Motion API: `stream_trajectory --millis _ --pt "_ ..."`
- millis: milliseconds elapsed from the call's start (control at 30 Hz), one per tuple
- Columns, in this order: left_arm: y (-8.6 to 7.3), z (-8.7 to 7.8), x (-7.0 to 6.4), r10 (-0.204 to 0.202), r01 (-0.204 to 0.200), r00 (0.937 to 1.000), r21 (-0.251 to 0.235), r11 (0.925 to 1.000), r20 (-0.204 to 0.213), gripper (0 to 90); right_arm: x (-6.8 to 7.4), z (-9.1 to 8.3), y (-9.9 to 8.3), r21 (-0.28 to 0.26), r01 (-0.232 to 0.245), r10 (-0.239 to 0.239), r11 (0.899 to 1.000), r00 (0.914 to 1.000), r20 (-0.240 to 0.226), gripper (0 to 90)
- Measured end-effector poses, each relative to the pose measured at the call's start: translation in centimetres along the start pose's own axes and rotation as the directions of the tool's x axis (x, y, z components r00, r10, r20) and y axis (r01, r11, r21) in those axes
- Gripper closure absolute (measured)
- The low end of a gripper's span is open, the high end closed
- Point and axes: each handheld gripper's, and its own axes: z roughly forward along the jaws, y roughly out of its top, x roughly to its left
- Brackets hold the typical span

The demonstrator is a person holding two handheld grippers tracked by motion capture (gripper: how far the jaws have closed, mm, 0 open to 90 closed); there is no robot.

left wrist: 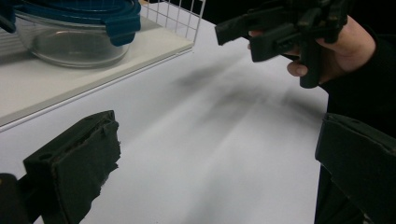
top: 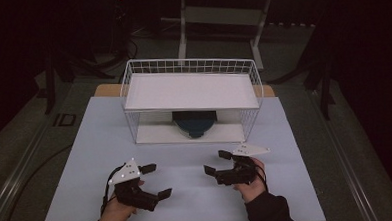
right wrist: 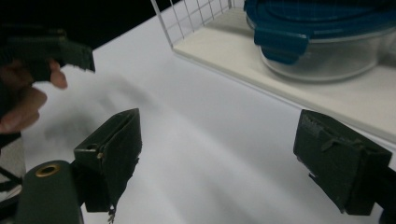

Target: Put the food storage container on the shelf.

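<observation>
Both tools rest low over the near part of the pale blue-white table top (top: pixel 86 160), well short of the white wire two-tier rack (top: pixel 191 98) that stands at the far middle. The left gripper (top: pixel 157 181) has its jaws spread wide with nothing between them, and the right gripper (top: pixel 217 162) is likewise wide open and empty, its jaws pointing left toward the other tool. The round clear glass container with a blue clip-on lid (top: pixel 194 123) sits on the rack's lower white shelf, under the upper tray and about midway along it. Judged from this, the work is at its start: a reach toward the container has not yet begun, and the next move would call for bringing a gripper forward and low enough to pass beneath the upper tray. In the high view that tray hides most of the container, leaving just its near edge; each gripper view cuts off its far side. The room behind the rack is too dark to make out.
</observation>
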Motion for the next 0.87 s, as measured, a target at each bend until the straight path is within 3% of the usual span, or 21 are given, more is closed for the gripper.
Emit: stream_trajectory --millis 467,867 --pt "0.1 -0.2 0.0 0.010 -0.010 1.0000 -0.008 0.9999 0.001 0.0 -0.6 -3.6 -2.5 -0.009 -0.008 0.008 1.000 0.9997 0.022 15.3" --pt "0.2 -0.1 -0.2 0.029 -0.029 0.9996 -0.007 0.9995 0.001 0.0 -1.8 -4.2 -3.4 -0.015 -0.017 0.017 1.000 0.9991 0.039 15.9"
